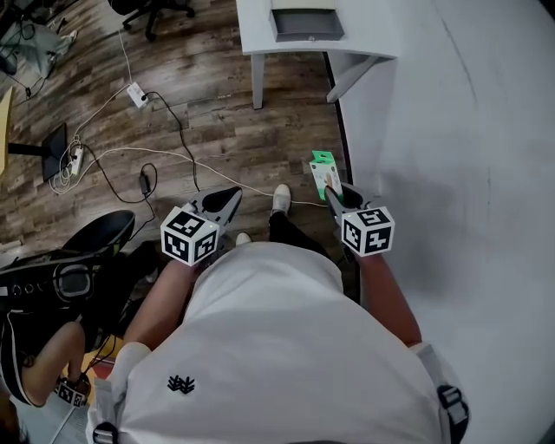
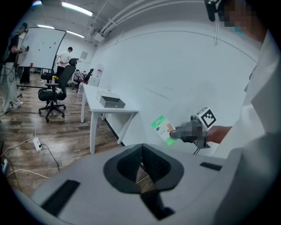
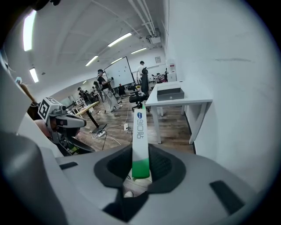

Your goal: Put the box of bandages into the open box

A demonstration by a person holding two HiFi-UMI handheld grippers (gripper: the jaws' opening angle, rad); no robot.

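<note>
Right gripper (image 3: 140, 166) clamps the green end of a slim white-and-green cardboard bandage box (image 3: 139, 132). The box sits edge-on, long axis pointing up-frame, away from the jaws. Left gripper (image 2: 141, 163): jaws together, empty.

One bandage box (image 1: 324, 172), one open box (image 1: 306, 36), one table (image 1: 258, 26), two tongs (image 1: 227, 201) (image 1: 335, 196).

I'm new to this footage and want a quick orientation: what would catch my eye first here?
The green and white box of bandages, clamped in the right gripper, stands out beside the white wall. Ahead, a grey open box sits on a white table by that wall, while the left gripper hangs shut and empty over the wood floor.
</note>
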